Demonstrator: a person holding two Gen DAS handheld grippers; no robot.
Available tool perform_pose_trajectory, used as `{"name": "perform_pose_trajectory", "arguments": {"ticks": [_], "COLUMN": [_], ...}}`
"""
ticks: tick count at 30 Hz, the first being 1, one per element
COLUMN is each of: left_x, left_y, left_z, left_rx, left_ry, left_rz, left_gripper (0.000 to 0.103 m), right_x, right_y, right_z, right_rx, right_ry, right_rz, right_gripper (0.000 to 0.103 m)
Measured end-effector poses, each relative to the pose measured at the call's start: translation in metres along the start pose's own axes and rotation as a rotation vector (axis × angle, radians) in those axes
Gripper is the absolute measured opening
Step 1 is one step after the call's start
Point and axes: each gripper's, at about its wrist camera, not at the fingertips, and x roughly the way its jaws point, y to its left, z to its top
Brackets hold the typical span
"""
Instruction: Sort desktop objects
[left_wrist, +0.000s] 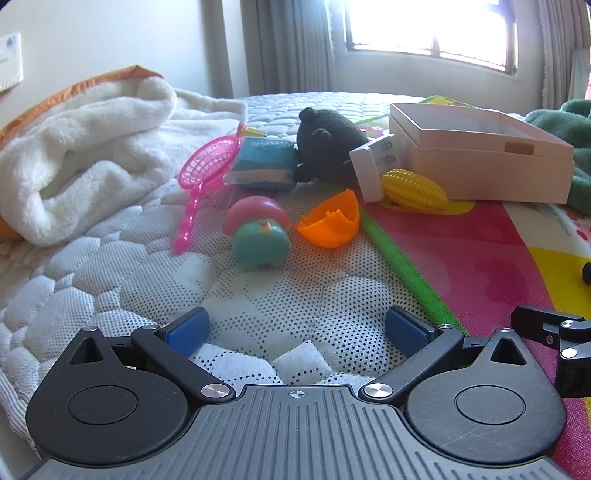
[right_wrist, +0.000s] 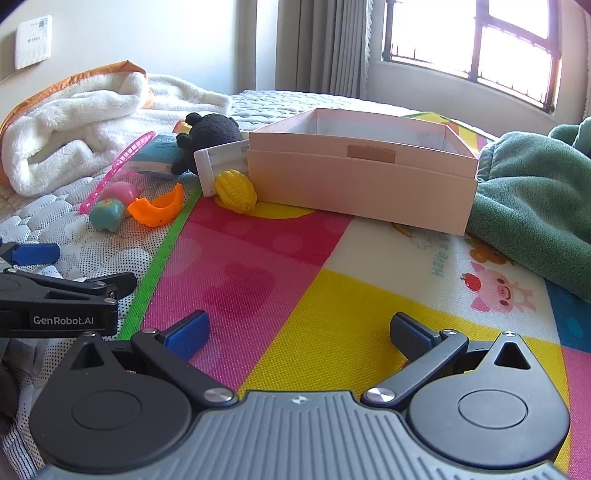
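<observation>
Pink cardboard is forming the open box (right_wrist: 362, 177), which is sitting on the far part of the colourful play mat (right_wrist: 332, 302), probably set there as the bin for the sorting; what is inside cannot be seen. Toys are lying scattered to its left: a yellow toy corn (left_wrist: 413, 190) is touching the box's near left corner beside a white block (left_wrist: 365, 173) leaning on it, while an orange shell (left_wrist: 328, 221), a teal and pink toy (left_wrist: 258, 236), a pink net scoop (left_wrist: 207, 173), a blue packet (left_wrist: 262, 162) and a black plush (left_wrist: 328, 144) are resting on the quilted mattress (left_wrist: 110, 266).

Both grippers are hovering low and empty. The left gripper (left_wrist: 295, 328) is holding its fingers spread wide over the mattress, pointing at the teal toy, likely the nearest pick. The right gripper (right_wrist: 299, 332) is likewise keeping its blue pads (right_wrist: 184, 336) far apart over the mat. Open mat is lying between it and the box; a green blanket (right_wrist: 535, 206) is crowding the box's right edge, and a white blanket (left_wrist: 85, 155) is bounding the far left.
</observation>
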Motion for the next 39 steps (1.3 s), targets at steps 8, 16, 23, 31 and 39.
{"name": "perform_pose_trajectory", "arguments": {"ticks": [8,16,23,31,39], "left_x": [0.005,0.007,0.017,0.005,0.021], "left_y": [0.021,0.057,0.076,0.054,-0.001], "left_z": [0.017,0.037,0.047,0.052,0.066], "left_rx": [-0.008,0.035,-0.004,0.084,0.202], "left_ry": [0.046,0.001,0.124,0.018,-0.03], "left_rz": [-0.11,-0.088,-0.097,-0.183,-0.223], "left_gripper": [0.103,0.103,0.103,0.103,0.082], "right_x": [0.003,-0.004,0.077,0.032,-0.003], "right_y": [0.002,0.036,0.078,0.048,0.024], "right_z": [0.008,0.042,0.088,0.065,0.027], "right_rx": [0.139,-0.041,-0.171,-0.126,-0.101], "right_ry": [0.127,-0.037,0.01,0.034,0.021], "right_rz": [-0.039,-0.052,-0.029,0.027,-0.045], "right_gripper": [0.103,0.09,0.038,0.029,0.046]}}
